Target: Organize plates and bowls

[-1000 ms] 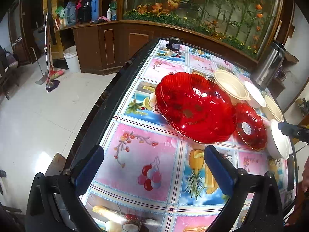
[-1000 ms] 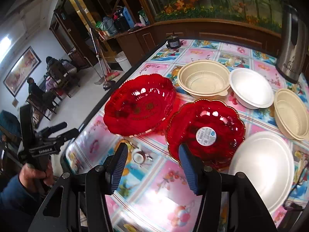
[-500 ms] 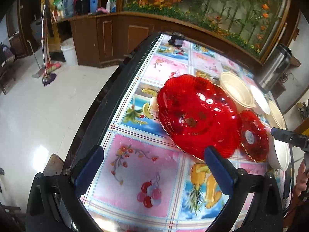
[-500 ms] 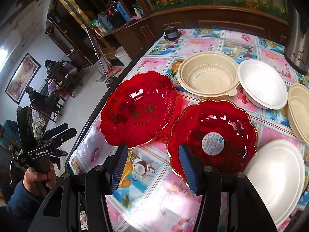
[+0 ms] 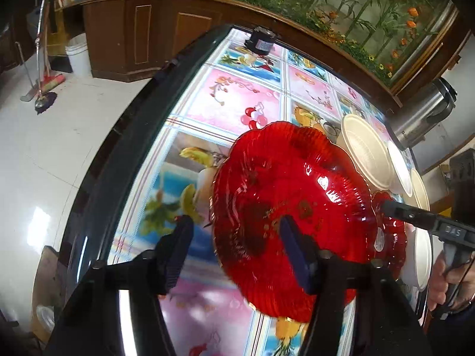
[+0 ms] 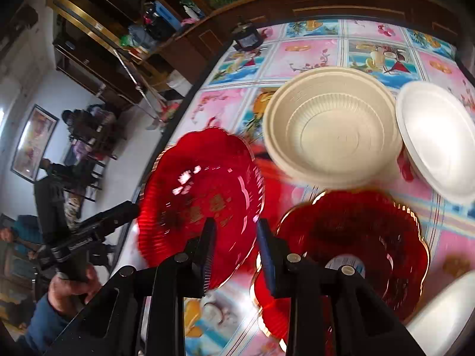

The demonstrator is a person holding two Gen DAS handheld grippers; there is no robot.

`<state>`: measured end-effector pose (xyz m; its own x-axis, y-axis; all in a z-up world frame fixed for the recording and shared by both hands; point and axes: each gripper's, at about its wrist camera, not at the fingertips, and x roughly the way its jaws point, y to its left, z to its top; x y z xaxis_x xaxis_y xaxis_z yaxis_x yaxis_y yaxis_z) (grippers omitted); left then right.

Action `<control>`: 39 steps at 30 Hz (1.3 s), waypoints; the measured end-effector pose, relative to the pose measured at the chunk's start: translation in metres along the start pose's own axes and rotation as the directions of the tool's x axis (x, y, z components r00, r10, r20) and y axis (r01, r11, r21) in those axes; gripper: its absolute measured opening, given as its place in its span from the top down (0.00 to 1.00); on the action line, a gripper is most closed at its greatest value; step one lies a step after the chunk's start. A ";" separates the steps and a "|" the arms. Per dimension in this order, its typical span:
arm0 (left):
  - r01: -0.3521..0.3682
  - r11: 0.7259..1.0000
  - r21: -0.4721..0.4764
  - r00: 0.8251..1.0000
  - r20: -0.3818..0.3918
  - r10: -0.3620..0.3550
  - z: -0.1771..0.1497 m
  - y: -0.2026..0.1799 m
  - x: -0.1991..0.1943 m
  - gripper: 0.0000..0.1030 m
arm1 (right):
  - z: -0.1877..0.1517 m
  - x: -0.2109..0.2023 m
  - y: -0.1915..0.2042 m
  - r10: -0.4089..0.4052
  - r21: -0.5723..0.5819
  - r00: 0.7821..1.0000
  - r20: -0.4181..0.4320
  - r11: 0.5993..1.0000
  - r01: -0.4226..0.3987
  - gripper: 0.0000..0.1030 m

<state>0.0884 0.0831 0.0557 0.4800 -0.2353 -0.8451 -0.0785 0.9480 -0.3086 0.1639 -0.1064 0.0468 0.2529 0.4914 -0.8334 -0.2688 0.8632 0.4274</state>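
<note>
While its jaws close, the left gripper (image 5: 234, 235) straddles the large red plate's (image 5: 291, 207) near rim, not yet pinching. The right gripper (image 6: 236, 249) narrows beside the smaller red plate (image 6: 356, 237), gripping nothing

Dishes on the fruit-print table, counted

Two scalloped red translucent plastic plates (image 6: 202, 195) (image 6: 365, 243), two ribbed beige disposable bowls (image 6: 329, 130) (image 5: 420, 190), two plain white foam dishes (image 6: 439, 142) (image 5: 421, 258).

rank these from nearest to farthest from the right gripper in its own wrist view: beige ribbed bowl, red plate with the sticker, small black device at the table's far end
1. red plate with the sticker, just right of the right gripper
2. beige ribbed bowl, beyond it, mid-table
3. small black device, far edge
</note>
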 end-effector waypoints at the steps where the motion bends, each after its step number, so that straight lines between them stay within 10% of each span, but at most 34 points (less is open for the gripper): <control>1: 0.007 1.000 0.002 1.000 -0.007 -0.007 0.001 0.000 0.004 0.57 | 0.002 0.004 -0.002 -0.011 -0.002 1.000 -0.003 1.000 0.011 0.71; 8: -0.020 1.000 0.012 0.998 -0.056 0.020 0.006 0.001 0.028 0.72 | 0.013 0.034 -0.009 -0.060 -0.033 0.998 -0.037 0.998 0.059 0.93; 39: -0.141 0.984 -0.105 0.989 -0.051 0.136 -0.134 0.042 -0.068 0.72 | -0.085 0.042 0.065 0.067 -0.098 0.977 -0.200 0.991 -0.088 0.93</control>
<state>-0.0647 0.1099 0.0411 0.4199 -0.1146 -0.9003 -0.2365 0.9439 -0.2305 0.0783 -0.0399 0.0100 0.0431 0.5148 -0.8562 -0.3796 0.8012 0.4626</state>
